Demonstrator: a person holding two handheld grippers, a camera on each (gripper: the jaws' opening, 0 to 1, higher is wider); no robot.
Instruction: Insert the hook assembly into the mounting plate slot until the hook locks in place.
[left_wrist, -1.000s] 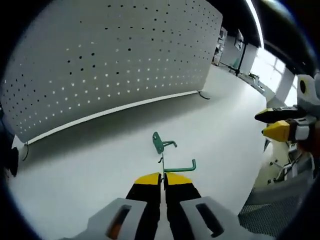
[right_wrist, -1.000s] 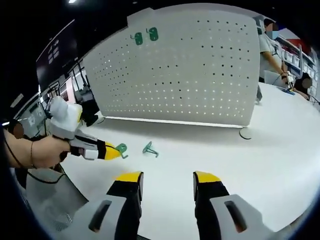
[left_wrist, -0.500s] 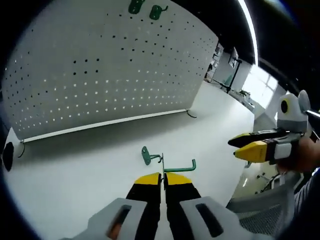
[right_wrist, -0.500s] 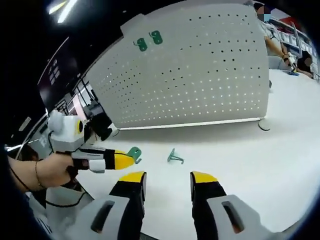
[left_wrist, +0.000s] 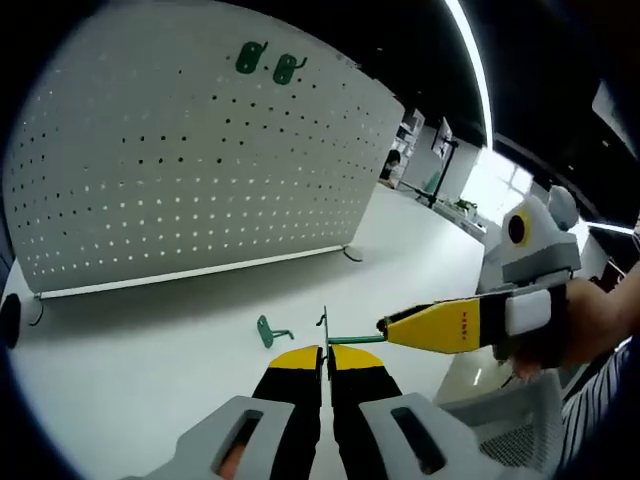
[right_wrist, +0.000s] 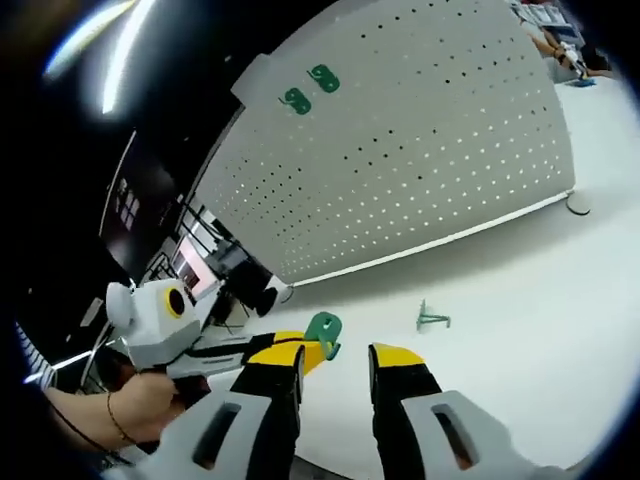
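Note:
My left gripper (left_wrist: 326, 350) is shut on the thin wire of a green hook assembly (left_wrist: 352, 339), whose rod points to the right. My right gripper (left_wrist: 392, 326) comes in from the right, its yellow tip at the end of that rod. In the right gripper view, my right gripper (right_wrist: 335, 355) is open, and the hook's green plate (right_wrist: 323, 327) sits just above the gap between its jaws, held by the left gripper (right_wrist: 308, 350). A second green hook (left_wrist: 268, 330) (right_wrist: 432, 320) lies loose on the white table (left_wrist: 130, 350). The white pegboard (left_wrist: 200, 170) (right_wrist: 430, 150) stands upright behind it.
Two green hooks (left_wrist: 266, 62) (right_wrist: 308, 90) hang near the pegboard's top edge. A round foot (right_wrist: 578, 203) props the board's right end. A hand (left_wrist: 590, 320) holds the right gripper, and another hand (right_wrist: 130, 410) holds the left. A mesh chair back (left_wrist: 505, 435) is beside the table edge.
The right gripper has closed in on the left gripper, and its open jaws now flank the held hook's plate. Both views have tilted upward. The loose hook has stayed on the table.

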